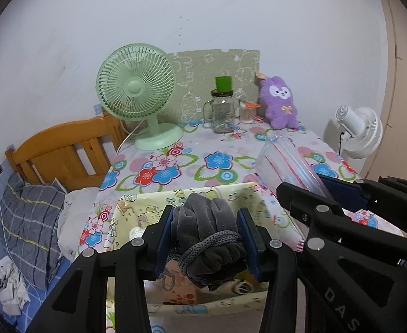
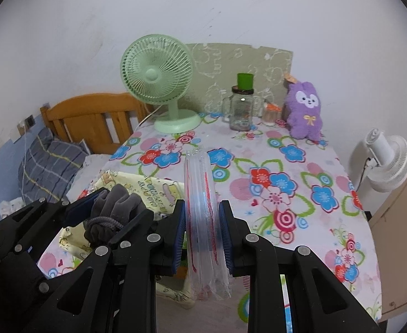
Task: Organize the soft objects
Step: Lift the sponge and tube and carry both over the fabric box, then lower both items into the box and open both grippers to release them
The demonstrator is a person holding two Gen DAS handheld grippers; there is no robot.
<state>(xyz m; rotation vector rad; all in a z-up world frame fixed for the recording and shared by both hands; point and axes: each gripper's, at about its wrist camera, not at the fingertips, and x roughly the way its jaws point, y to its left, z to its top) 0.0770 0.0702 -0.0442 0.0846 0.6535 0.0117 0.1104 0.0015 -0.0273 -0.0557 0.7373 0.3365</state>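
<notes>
My left gripper [image 1: 207, 238] is shut on a bundle of grey fleece gloves [image 1: 203, 222] tied with a grey cord, held over the open yellow fabric storage box [image 1: 136, 208]. It also shows in the right wrist view [image 2: 111, 211]. My right gripper [image 2: 203, 236] is shut on a stack of clear zip bags with red lines [image 2: 200, 194], held upright beside the box [image 2: 153, 191]. The bags also show in the left wrist view [image 1: 286, 161]. A purple plush toy [image 2: 304, 111] stands at the table's far right corner.
A green desk fan [image 2: 159, 83], a glass jar with a green cap [image 2: 240, 108] and a small cotton-swab container [image 2: 270, 113] stand at the back of the floral-cloth table [image 2: 286, 183]. A wooden bed headboard [image 2: 92, 116] and pillow are left; a white fan [image 2: 389, 161] is right.
</notes>
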